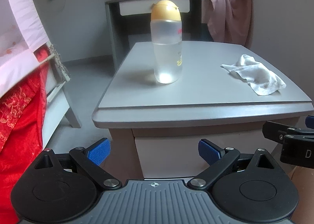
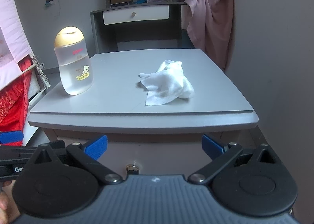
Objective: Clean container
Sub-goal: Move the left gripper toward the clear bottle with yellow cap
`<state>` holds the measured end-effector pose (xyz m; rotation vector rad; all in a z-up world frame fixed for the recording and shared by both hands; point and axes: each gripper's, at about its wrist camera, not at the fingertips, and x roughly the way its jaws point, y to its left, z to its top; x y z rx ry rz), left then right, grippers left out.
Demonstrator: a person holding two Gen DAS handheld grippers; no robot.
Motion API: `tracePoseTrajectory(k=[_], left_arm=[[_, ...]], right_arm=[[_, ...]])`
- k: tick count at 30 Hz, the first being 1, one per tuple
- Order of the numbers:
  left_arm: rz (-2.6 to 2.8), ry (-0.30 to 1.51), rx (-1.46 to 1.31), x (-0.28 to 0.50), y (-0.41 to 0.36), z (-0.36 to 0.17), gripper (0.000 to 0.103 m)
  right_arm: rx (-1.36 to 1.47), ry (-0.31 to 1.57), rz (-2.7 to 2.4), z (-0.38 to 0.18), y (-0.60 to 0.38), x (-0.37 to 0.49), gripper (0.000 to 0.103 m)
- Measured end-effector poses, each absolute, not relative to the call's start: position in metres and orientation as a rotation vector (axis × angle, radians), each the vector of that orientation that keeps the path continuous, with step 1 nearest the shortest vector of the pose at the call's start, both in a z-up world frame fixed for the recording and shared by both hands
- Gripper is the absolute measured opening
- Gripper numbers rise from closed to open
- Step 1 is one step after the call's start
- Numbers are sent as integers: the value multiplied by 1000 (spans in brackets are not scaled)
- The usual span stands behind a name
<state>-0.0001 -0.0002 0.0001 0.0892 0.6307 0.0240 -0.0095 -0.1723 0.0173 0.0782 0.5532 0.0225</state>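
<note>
While bottle (image 1: 166,47) stands, both claws gape, seemingly empty.

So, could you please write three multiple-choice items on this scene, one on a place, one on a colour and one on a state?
1. Where does the white cloth lie, seen from the right wrist view?
A. On the table top, right of the bottle
B. Draped over the bottle
C. On the floor

2. What colour is the bottle's cap?
A. Blue
B. Golden yellow
C. Black

3. How do the left gripper and the right gripper stand?
A. Both shut on the cloth
B. One holds the bottle
C. Both open and empty

Answers:
1 A, the cloth rests on the grey top, apart from the bottle.
2 B, the domed cap is golden yellow over a clear body.
3 C, each pair of blue pads stands wide apart with nothing between them.
</note>
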Motion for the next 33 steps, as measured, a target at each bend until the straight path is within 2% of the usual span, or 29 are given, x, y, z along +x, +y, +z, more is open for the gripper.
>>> tracePoseTrajectory(k=[33], left_arm=[[-27, 482, 76, 23, -1, 39, 98]], right_arm=[[69, 543, 35, 18, -171, -8, 103]])
